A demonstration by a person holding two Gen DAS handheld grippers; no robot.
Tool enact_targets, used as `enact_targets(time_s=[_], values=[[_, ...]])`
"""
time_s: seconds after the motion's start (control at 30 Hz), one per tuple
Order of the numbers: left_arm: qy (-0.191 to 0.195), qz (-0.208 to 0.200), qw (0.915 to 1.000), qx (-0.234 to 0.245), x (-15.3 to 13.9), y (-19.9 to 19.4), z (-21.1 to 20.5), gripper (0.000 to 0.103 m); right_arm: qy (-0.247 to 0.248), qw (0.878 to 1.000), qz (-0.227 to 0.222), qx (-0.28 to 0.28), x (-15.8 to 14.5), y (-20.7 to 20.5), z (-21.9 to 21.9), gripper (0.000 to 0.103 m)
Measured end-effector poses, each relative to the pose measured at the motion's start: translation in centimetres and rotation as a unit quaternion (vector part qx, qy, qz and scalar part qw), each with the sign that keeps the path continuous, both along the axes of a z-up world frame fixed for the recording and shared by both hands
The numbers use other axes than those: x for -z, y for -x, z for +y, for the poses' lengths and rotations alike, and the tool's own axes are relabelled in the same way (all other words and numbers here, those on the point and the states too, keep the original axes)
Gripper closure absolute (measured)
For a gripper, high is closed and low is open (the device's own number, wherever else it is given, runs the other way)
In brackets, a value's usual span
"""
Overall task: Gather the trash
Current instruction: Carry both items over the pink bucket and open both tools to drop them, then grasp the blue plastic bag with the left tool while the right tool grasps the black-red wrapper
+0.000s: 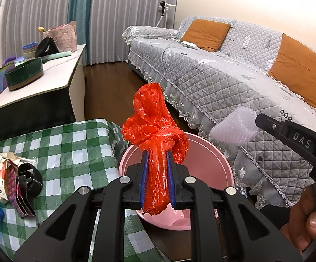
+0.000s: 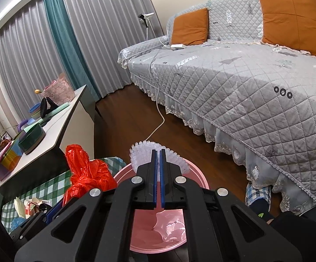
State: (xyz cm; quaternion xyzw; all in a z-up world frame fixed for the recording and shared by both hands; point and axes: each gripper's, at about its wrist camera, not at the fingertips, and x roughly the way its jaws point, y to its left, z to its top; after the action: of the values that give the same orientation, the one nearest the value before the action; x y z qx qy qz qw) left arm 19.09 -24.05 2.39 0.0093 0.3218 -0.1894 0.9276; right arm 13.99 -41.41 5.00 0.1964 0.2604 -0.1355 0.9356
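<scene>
The left gripper (image 1: 158, 152) squeezes a knotted red plastic bag (image 1: 155, 128) between its blue fingers (image 1: 143, 179), right over the pink bin (image 1: 214, 159). The right gripper (image 2: 158, 152) is closed tight on a white bubbly wrap (image 2: 140, 152), also above the bin. More trash (image 1: 11, 174) lies on the green checked desk (image 1: 70, 152) beside the bin, and a grey sofa (image 1: 223, 83) stands behind.
</scene>
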Motion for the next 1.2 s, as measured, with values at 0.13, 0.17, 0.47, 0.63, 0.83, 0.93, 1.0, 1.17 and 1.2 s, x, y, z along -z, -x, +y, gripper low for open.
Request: enact_targets(time_s=[0.13,0.17,0.47,0.63,0.83,0.93,1.0,1.17,1.2], values=[[-0.001,0.0,1.0,0.001,0.1,-0.1,-0.2,0.087,0.001,1.0,0.003,0.003,0.2,0.0,-0.4,0.099],[-0.001,0.001,1.0,0.002,0.1,-0.1,-0.3,0.087,0.002,1.0,0.006,0.006,0.3,0.0,-0.5,0.097],[0.003,-0.002,0.9999,-0.015,-0.5,-0.2,0.2,0.066,-0.006,0.999,0.015,0.036,0.7,0.5,-1.3,0.05],[0.005,-0.006,0.9997,-0.024,-1.3,0.5,1.2,0.066,-0.014,0.999,0.013,0.039,0.6,0.7,-1.3,0.05],[0.007,-0.014,0.9992,-0.038,-2.7,1.8,3.1,0.066,-0.013,1.0,0.002,0.026,-0.4,1.0,0.0,0.05],[0.01,-0.019,0.9987,-0.045,-3.5,2.4,4.2,0.066,-0.01,1.0,-0.005,0.015,-1.1,1.2,1.0,0.05],[0.011,-0.023,0.9985,-0.049,-4.0,2.8,4.9,0.066,-0.008,1.0,-0.008,0.01,-1.4,1.3,1.5,0.05],[0.014,-0.033,0.9973,-0.064,-5.3,4.2,7.0,0.066,0.0,1.0,-0.015,-0.009,-2.3,1.7,3.0,0.05],[0.014,-0.034,0.9971,-0.066,-5.4,4.3,7.3,0.066,0.001,1.0,-0.016,-0.011,-2.4,1.8,3.2,0.05]])
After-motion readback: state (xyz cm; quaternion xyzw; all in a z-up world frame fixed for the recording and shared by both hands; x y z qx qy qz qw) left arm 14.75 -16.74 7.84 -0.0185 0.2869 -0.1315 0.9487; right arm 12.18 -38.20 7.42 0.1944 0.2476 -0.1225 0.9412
